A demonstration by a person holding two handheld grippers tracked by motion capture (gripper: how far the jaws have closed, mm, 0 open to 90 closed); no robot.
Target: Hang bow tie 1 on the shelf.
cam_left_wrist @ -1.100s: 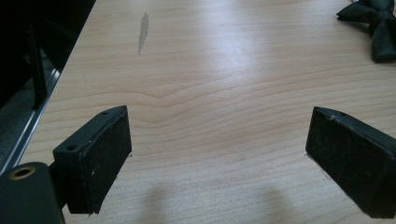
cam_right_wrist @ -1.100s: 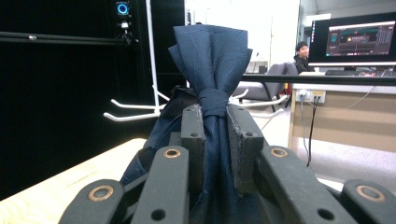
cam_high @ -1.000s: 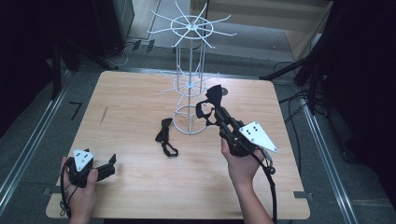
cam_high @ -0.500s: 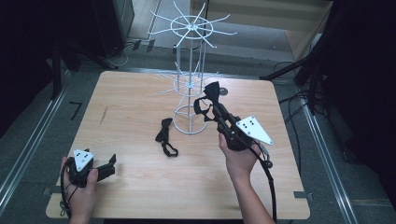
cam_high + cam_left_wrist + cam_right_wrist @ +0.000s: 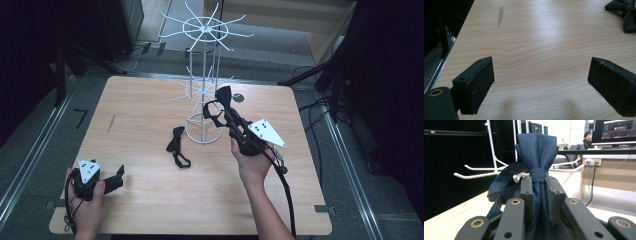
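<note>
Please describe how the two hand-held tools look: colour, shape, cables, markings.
Both tools, left and right, are black, each topped by a grey three-cornered plate with small dark markings. Their jaws end in flat rectangular pads. A black cable trails from the right one.

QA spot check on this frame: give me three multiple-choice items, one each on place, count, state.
1. Where does the loose bow tie lie?
A. on the table, left of the rack's base
B. hung on a rack arm
C. in the left tool

2. How many bow ties show?
A. one
B. two
C. four

3. The right tool is:
A. open, holding nothing
B. shut on a navy bow tie
C. lying on the table

Key: 1 A, it lies flat beside the wire rack. 2 B, one lying, one held. 3 B, pads clamp its knot.
</note>
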